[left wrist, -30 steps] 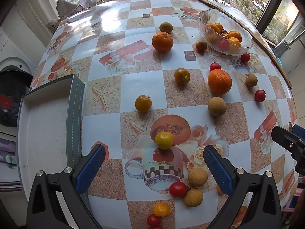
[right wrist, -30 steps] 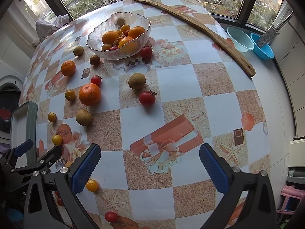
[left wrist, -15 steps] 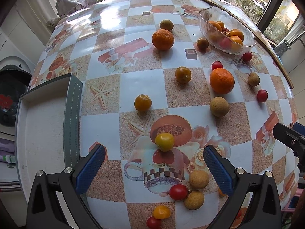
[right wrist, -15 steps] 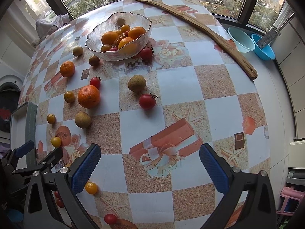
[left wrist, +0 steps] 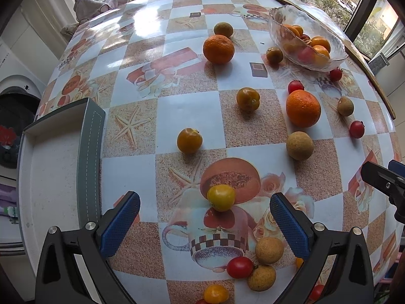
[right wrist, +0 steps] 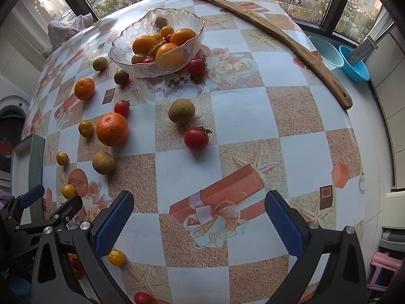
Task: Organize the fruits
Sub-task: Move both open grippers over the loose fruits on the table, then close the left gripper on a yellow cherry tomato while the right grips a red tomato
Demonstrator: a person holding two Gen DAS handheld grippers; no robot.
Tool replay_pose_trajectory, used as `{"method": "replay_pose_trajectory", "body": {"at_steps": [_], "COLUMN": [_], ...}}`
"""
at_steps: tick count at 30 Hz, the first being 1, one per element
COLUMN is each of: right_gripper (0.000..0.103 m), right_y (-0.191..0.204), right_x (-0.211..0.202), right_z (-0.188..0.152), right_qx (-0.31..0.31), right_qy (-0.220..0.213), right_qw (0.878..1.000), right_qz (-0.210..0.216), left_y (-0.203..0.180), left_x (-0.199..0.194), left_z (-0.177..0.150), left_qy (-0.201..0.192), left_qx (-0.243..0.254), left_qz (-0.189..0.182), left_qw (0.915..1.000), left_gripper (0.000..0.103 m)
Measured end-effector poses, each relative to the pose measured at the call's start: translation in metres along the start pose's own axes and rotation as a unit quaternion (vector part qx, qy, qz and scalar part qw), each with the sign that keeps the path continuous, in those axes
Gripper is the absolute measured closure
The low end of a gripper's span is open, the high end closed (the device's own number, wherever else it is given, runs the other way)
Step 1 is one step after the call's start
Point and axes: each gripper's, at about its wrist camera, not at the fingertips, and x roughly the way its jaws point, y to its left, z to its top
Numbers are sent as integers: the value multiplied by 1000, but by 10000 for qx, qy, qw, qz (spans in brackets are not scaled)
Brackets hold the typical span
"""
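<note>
Yellow tomato (left wrist: 221,197) between wide-open left gripper (left wrist: 203,224), round, no evident axis.

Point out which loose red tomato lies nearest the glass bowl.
The red tomato right against the glass bowl at its near right wall; the other red tomatoes lie well out on the tablecloth.

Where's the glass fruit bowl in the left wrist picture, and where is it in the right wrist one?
Left wrist view: the glass bowl sits at upper right, near the table's far edge.
Right wrist view: the glass bowl sits upper centre-left, holding oranges.
Shared landmark: the long wooden stick lying behind the bowl.
</note>
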Motion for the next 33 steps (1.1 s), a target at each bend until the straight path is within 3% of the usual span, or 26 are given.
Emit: {"method": "replay_pose_trajectory", "body": {"at_steps": [4, 6, 10, 13, 16, 19, 21, 22, 23, 24, 26, 33], "right_gripper": [0, 1, 5, 20, 27, 45, 68, 75, 79, 79, 79, 79], "right_y": [-2, -4, -3, -1, 5, 12, 16, 16, 17, 17, 15, 8], "right_x": [6, 11, 19, 25, 26, 27, 26, 25, 25, 25, 25, 12], "right_z": [6, 10, 20, 26, 30, 34, 35, 36, 37, 38, 37, 22], "right_qx": [-32, -36, -91, -136, -267, -419, -499, -527, -538, -529, -480, -255], "right_qy": [-54, -72, -111, -97, -160, -216, -258, -273, -285, -293, -304, -264], "right_qw": [10000, 10000, 9999, 9999, 9995, 9988, 9983, 9981, 9981, 9981, 9984, 9989], "right_qz": [-8, -14, -48, 29, -47, -127, -182, -168, -123, -93, -21, 294], "left_y": [-1, -1, 0, 0, -3, -7, -13, -15, -16, -18, -16, -3], "left_x": [6, 8, 12, 13, 10, 8, 4, 3, 1, 0, -2, -17], "left_z": [3, 3, 4, 4, 2, 1, -3, -4, -4, -5, -4, -11], "left_qy": [1, 0, 53, 30, -2, -21, -56, -86, -120, -140, -152, -220], "left_qx": [29, 68, 35, -1, -9, -5, -6, 4, 32, 73, 92, 16], "left_qz": [1, -20, -33, -46, -163, -229, -252, -282, -299, -293, -329, -673], "left_qw": [10000, 10000, 10000, 10000, 9999, 9997, 9997, 9996, 9995, 9994, 9993, 9975], "left_gripper": [0, 12, 14, 15, 26, 36, 47, 52, 67, 76, 81, 81]}}
